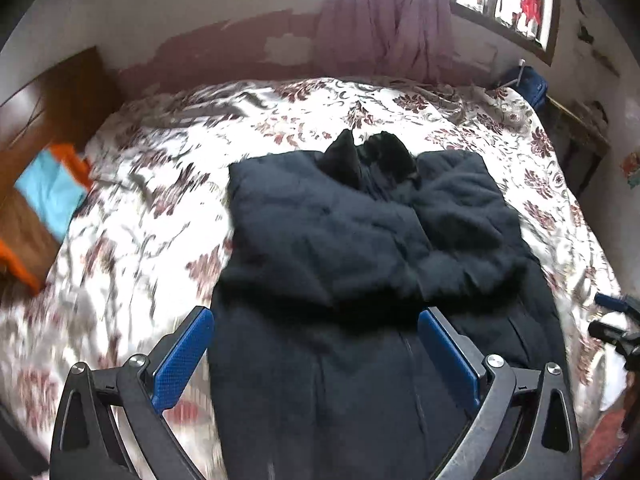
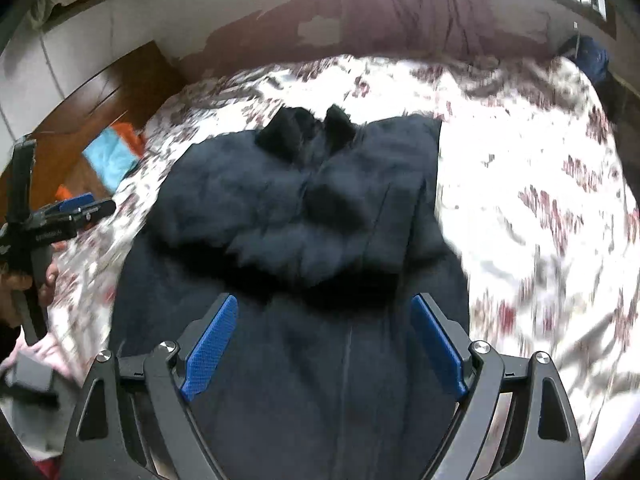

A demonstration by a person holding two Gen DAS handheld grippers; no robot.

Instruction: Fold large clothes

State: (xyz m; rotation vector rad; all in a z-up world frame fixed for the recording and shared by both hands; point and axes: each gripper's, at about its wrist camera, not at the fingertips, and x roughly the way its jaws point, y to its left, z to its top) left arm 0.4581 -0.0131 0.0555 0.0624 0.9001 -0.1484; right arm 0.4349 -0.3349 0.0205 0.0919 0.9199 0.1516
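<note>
A large dark navy coat (image 1: 360, 248) lies flat on the floral bedspread (image 1: 160, 200), black fur collar at the far end, both sleeves folded across the chest. It also shows in the right wrist view (image 2: 304, 232). My left gripper (image 1: 316, 320) is open and empty, hovering over the coat's lower part near its left edge. My right gripper (image 2: 324, 312) is open and empty above the coat's lower middle. The left gripper also appears at the left edge of the right wrist view (image 2: 80, 208).
A wooden cabinet (image 1: 48, 120) with blue and orange cloth (image 1: 52, 188) stands left of the bed. A pink curtain (image 1: 384, 20) hangs under windows on the far wall. A blue bag (image 1: 530, 84) sits at the bed's far right corner.
</note>
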